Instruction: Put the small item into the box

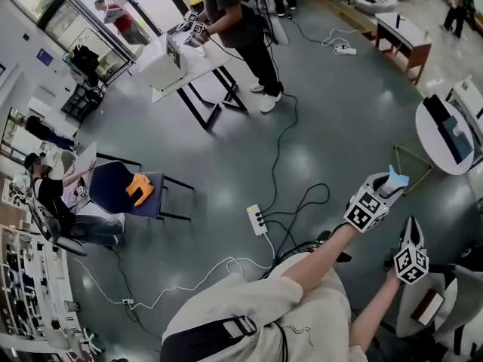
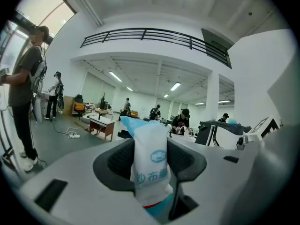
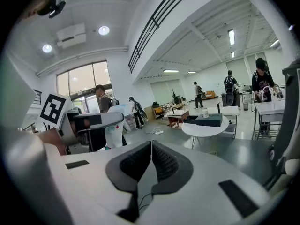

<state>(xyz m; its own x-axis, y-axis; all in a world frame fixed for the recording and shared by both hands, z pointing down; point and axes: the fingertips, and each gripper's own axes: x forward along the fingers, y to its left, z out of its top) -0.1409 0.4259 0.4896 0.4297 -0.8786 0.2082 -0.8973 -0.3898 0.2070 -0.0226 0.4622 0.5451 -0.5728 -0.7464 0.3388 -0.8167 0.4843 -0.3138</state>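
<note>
My left gripper (image 2: pixel 151 146) is shut on a small white and blue packet (image 2: pixel 150 170) that stands upright between its dark pads, its top sticking out past the jaws. In the head view the left gripper (image 1: pixel 377 196) is raised over the floor at the right, with the packet (image 1: pixel 395 178) at its tip. The right gripper (image 1: pixel 412 253) hangs just below and to the right of it. In the right gripper view its jaws (image 3: pixel 151 149) are shut with nothing between them, and the left gripper (image 3: pixel 82 121) with the packet (image 3: pixel 115 128) shows at the left. I cannot tell which box the task means.
A round white table (image 1: pixel 432 138) with a dark flat case (image 1: pixel 454 136) stands at the right. A power strip (image 1: pixel 256 219) and cables lie on the grey floor. Another person works at a white table (image 1: pixel 198 70) far back, and a blue chair (image 1: pixel 124 191) stands left.
</note>
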